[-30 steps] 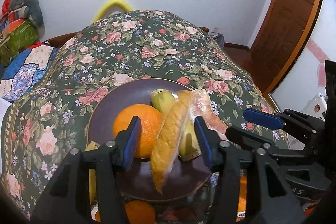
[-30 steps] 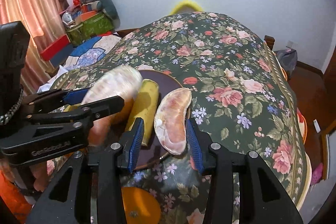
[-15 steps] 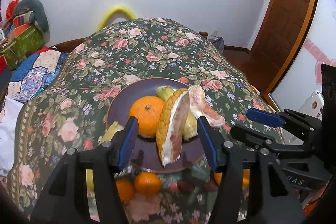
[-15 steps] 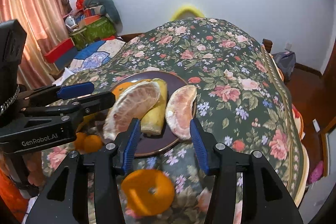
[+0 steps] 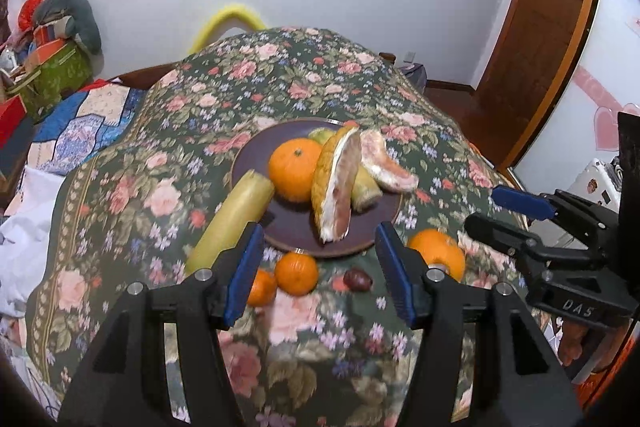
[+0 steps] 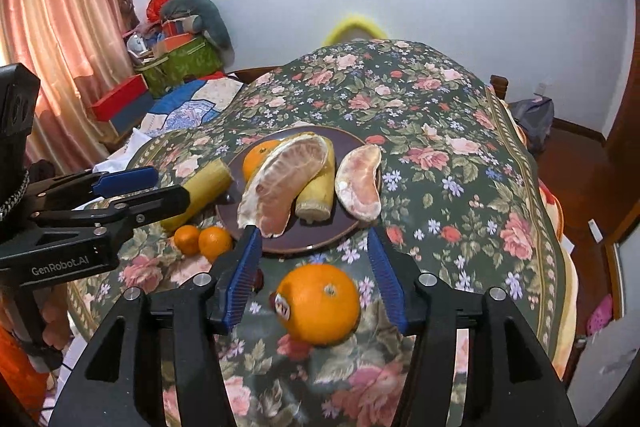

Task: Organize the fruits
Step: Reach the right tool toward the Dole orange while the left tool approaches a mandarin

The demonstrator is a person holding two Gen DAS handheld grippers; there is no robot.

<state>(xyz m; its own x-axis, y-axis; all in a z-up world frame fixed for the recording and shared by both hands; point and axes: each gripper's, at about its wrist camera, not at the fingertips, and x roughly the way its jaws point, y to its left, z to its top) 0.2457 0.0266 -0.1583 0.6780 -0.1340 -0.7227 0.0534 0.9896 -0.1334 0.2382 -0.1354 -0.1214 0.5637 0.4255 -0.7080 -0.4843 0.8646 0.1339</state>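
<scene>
Plate [image 6: 320, 247] mid-tabletop: pomelo wedges, banana, orange | loose orange [image 6: 318, 303] between right tool's [image 6: 314, 275] opening, empty jaws | left tool [image 5: 320, 263] open, empty | we centre, close gently, since round fruit rolls.

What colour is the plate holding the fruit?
Dark purple-brown plate, clearest in the right wrist view.
</scene>
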